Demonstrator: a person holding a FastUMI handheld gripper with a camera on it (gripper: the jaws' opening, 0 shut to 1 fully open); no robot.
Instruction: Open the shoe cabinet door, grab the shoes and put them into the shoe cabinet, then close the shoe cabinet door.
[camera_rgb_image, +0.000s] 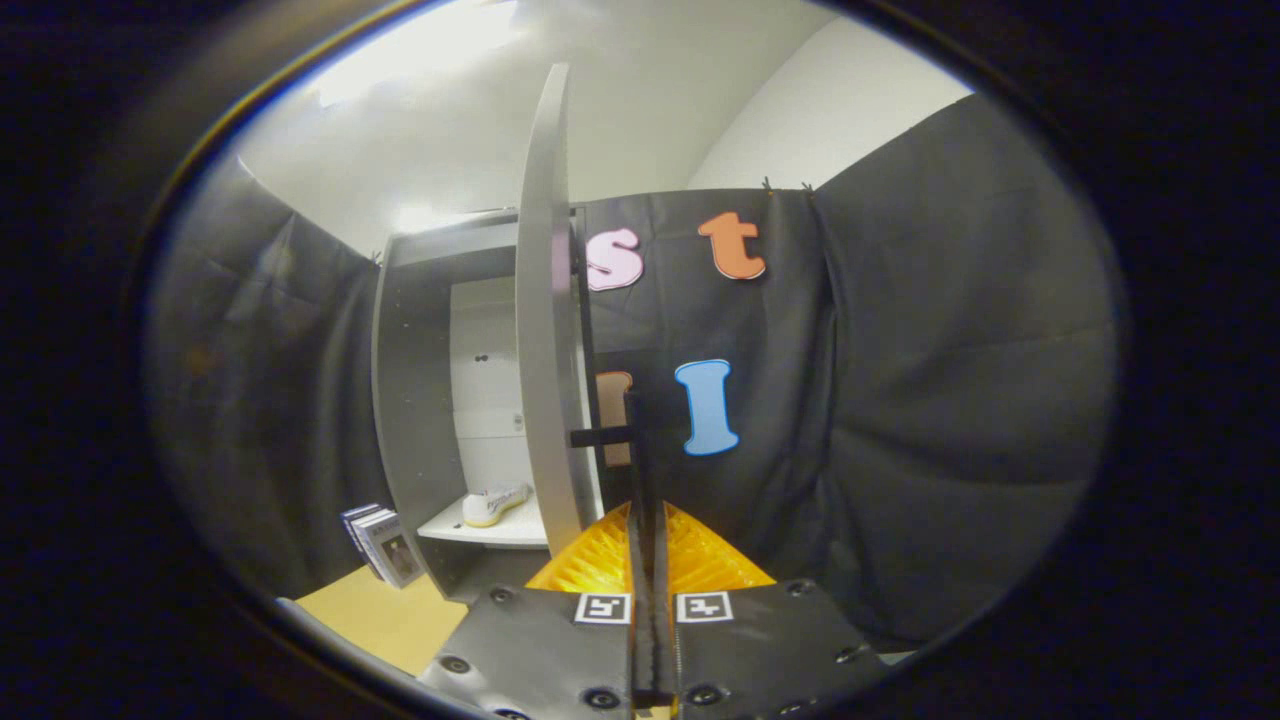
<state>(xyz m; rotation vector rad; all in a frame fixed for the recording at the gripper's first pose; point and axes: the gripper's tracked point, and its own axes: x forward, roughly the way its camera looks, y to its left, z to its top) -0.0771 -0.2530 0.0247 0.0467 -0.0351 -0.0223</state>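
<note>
Tongs (650, 520) closed on thin black door handle (636, 440) of grey cabinet door (545, 320), door edge-on ahead; white shoe (494, 505) on inner shelf (480, 532) beyond-left.

This is a staged recording booth, not a lived-in home: black cloth (950, 400) hangs as walls from nine o'clock round to three o'clock, with a plain white wall and ceiling (640, 110) rising above it at twelve o'clock. A grey shoe cabinet (420, 400) stands against the cloth at about ten o'clock, its door (545, 330) swung open edge-on and a white shoe (493, 505) on its shelf. It rests on a bare tan tabletop (385, 615) at seven o'clock, with a few small boxes (383, 545) propped beside it.
</note>
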